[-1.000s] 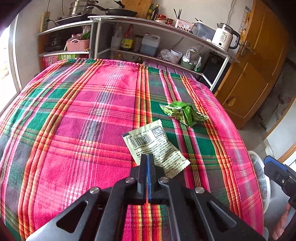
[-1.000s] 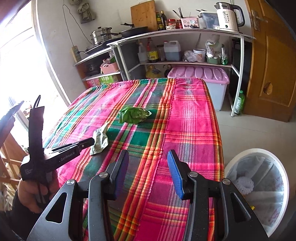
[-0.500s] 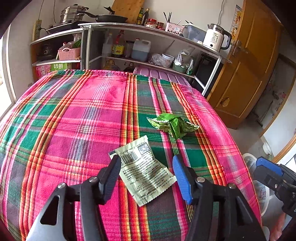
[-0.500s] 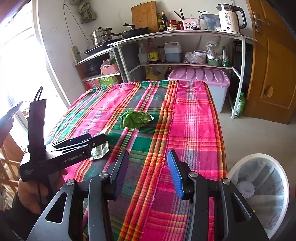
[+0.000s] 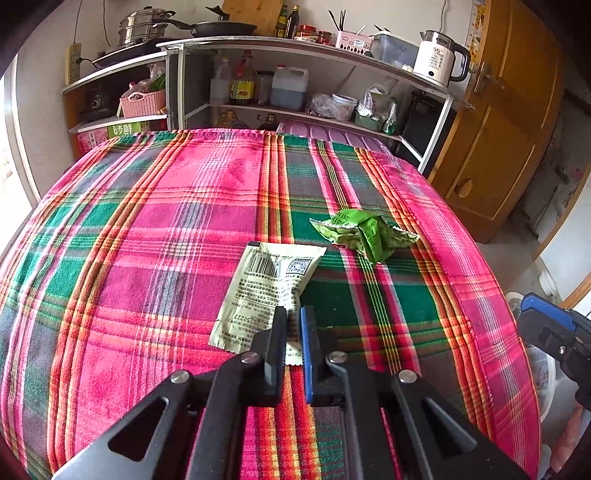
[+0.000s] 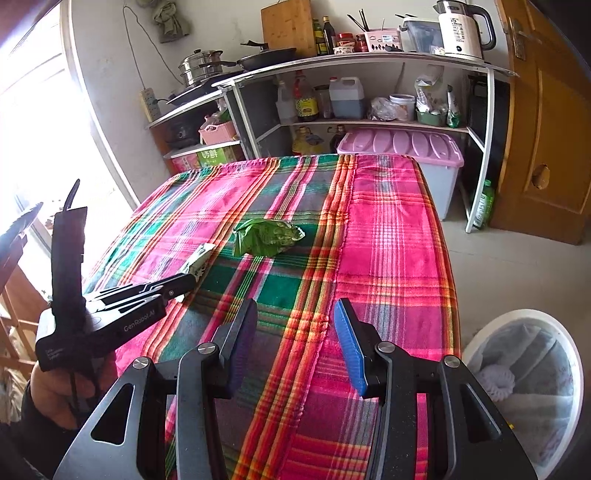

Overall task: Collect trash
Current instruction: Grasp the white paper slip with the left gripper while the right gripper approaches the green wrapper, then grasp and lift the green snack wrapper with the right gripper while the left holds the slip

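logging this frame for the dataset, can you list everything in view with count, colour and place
pale wrapper: 1, cream with black print, mid table, near end between the left jaws
green wrapper: 1, green, crumpled, on the table beyond the pale one
tablecloth: 1, pink-green plaid, covers the table
bin: 1, white, lined, on the floor right of the table
kettle: 1, white, top shelf
storage box: 1, pink lid, under the shelves
left gripper: 1, black, shut on the pale wrapper
right gripper: 1, black with blue pad, open above the table's near edge
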`<action>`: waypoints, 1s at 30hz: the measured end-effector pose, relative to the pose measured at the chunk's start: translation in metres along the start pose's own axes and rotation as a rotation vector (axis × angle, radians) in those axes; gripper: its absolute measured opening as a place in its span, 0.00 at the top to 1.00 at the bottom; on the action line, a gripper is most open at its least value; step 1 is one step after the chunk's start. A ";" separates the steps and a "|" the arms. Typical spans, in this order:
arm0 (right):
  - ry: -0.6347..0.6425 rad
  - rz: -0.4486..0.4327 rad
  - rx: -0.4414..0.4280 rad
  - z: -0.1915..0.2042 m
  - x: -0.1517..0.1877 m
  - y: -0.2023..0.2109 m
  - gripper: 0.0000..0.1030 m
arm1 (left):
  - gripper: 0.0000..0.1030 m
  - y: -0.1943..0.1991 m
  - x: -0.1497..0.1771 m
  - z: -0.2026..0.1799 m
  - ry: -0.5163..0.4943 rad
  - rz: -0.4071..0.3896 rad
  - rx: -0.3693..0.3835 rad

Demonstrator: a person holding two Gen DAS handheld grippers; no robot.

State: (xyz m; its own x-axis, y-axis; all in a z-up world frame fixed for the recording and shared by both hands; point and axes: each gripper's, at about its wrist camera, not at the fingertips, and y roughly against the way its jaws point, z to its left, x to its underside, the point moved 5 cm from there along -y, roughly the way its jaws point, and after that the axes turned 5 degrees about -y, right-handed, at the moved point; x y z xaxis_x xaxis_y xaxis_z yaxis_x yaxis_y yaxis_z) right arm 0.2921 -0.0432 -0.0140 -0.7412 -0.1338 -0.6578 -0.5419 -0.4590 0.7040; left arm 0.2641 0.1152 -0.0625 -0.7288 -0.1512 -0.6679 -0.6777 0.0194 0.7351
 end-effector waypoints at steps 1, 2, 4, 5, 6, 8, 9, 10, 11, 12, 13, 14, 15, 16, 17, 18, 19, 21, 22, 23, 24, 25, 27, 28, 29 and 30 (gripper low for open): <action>0.005 0.002 0.003 0.001 -0.002 -0.002 0.57 | 0.94 0.003 0.000 0.002 0.008 -0.013 0.012; 0.009 0.005 0.004 0.003 -0.003 -0.004 0.57 | 0.95 0.006 0.000 0.003 0.014 -0.027 0.019; 0.022 0.009 0.006 0.006 -0.007 -0.010 0.57 | 0.95 0.013 0.001 0.006 0.020 -0.054 0.032; 0.032 0.012 0.008 0.009 -0.010 -0.013 0.57 | 0.95 0.016 0.001 0.007 0.024 -0.065 0.040; 0.040 0.013 0.006 0.012 -0.012 -0.016 0.57 | 0.95 0.018 0.001 0.009 0.027 -0.073 0.047; 0.064 0.020 -0.002 0.020 -0.017 -0.024 0.57 | 0.95 0.023 0.003 0.012 0.041 -0.088 0.070; 0.078 0.026 -0.003 0.024 -0.019 -0.029 0.56 | 0.95 0.026 0.004 0.014 0.046 -0.094 0.073; 0.095 0.035 -0.003 0.029 -0.022 -0.035 0.55 | 0.95 0.028 0.005 0.016 0.053 -0.100 0.078; 0.107 0.041 -0.006 0.034 -0.023 -0.040 0.53 | 0.95 0.030 0.006 0.020 0.062 -0.106 0.087; 0.117 0.045 -0.011 0.037 -0.025 -0.045 0.51 | 0.95 0.032 0.006 0.023 0.068 -0.112 0.092; 0.132 0.050 -0.015 0.042 -0.027 -0.051 0.50 | 0.95 0.034 0.007 0.026 0.074 -0.117 0.093; 0.150 0.055 -0.018 0.047 -0.029 -0.057 0.49 | 0.95 0.036 0.007 0.029 0.080 -0.122 0.094; 0.171 0.058 -0.016 0.052 -0.031 -0.063 0.49 | 0.95 0.037 0.008 0.033 0.087 -0.127 0.097; 0.189 0.060 -0.009 0.056 -0.033 -0.069 0.49 | 0.95 0.039 0.009 0.036 0.093 -0.132 0.100; 0.210 0.063 -0.001 0.060 -0.035 -0.075 0.49 | 0.95 0.040 0.009 0.039 0.099 -0.135 0.102; 0.228 0.065 0.003 0.063 -0.036 -0.081 0.49 | 0.95 0.041 0.010 0.042 0.104 -0.137 0.105; 0.245 0.064 0.010 0.066 -0.038 -0.087 0.49 | 0.95 0.041 0.010 0.045 0.110 -0.139 0.108; 0.272 0.057 0.033 0.067 -0.043 -0.097 0.49 | 0.95 0.040 0.012 0.049 0.122 -0.137 0.123; 0.282 0.057 0.047 0.067 -0.044 -0.102 0.49 | 0.95 0.040 0.012 0.050 0.127 -0.134 0.133; 0.286 0.065 0.058 0.066 -0.045 -0.108 0.49 | 0.95 0.039 0.013 0.050 0.130 -0.131 0.142; 0.288 0.073 0.066 0.064 -0.046 -0.113 0.49 | 0.95 0.038 0.013 0.050 0.132 -0.130 0.149; 0.289 0.079 0.070 0.063 -0.046 -0.118 0.49 | 0.95 0.038 0.014 0.050 0.134 -0.130 0.156; 0.293 0.092 0.092 0.059 -0.045 -0.127 0.49 | 0.95 0.038 0.014 0.050 0.134 -0.129 0.167; 0.294 0.095 0.107 0.057 -0.045 -0.129 0.49 | 0.95 0.037 0.014 0.049 0.133 -0.129 0.171; 0.294 0.098 0.120 0.055 -0.044 -0.132 0.49 | 0.95 0.037 0.014 0.049 0.132 -0.127 0.174; 0.288 0.104 0.123 0.053 -0.044 -0.133 0.49 | 0.95 0.037 0.014 0.049 0.132 -0.125 0.178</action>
State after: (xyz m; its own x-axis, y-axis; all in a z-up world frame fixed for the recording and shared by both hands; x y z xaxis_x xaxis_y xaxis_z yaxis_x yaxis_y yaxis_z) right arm 0.3759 0.0698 -0.0644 -0.6622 -0.4251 -0.6171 -0.5260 -0.3229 0.7868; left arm 0.2240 0.1624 -0.0510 -0.6266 -0.2911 -0.7229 -0.7771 0.1639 0.6076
